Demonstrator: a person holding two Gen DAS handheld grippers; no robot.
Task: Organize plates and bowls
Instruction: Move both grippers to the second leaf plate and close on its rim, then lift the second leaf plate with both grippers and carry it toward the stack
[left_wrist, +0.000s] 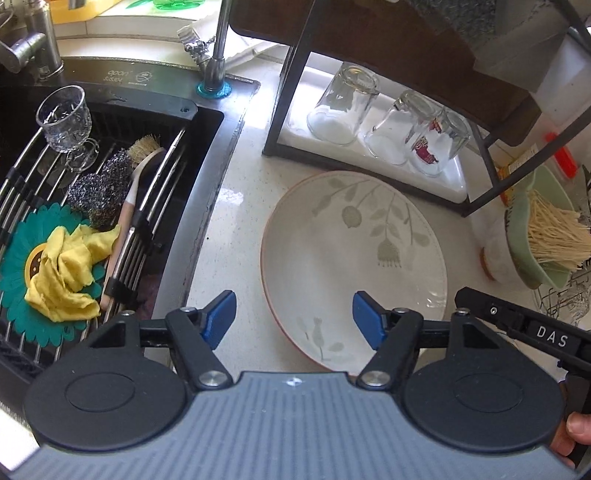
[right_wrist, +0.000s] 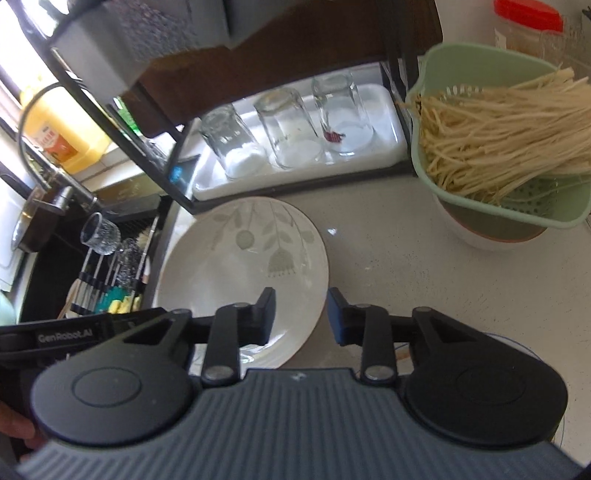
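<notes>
A pale speckled countertop (left_wrist: 236, 229) carries a leaf-patterned plate (left_wrist: 354, 258) lying flat beside the sink (left_wrist: 207, 155), a black-framed rack (left_wrist: 295, 122) (white tray under it), and a white bowl (right_wrist: 480, 236).

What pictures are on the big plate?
Pale grey-green leaves and flowers on the white plate, clearest in the left wrist view.

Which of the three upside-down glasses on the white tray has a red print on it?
The glass with the red print is the end one nearest the green colander. The other two glasses are plain and clear.
</notes>
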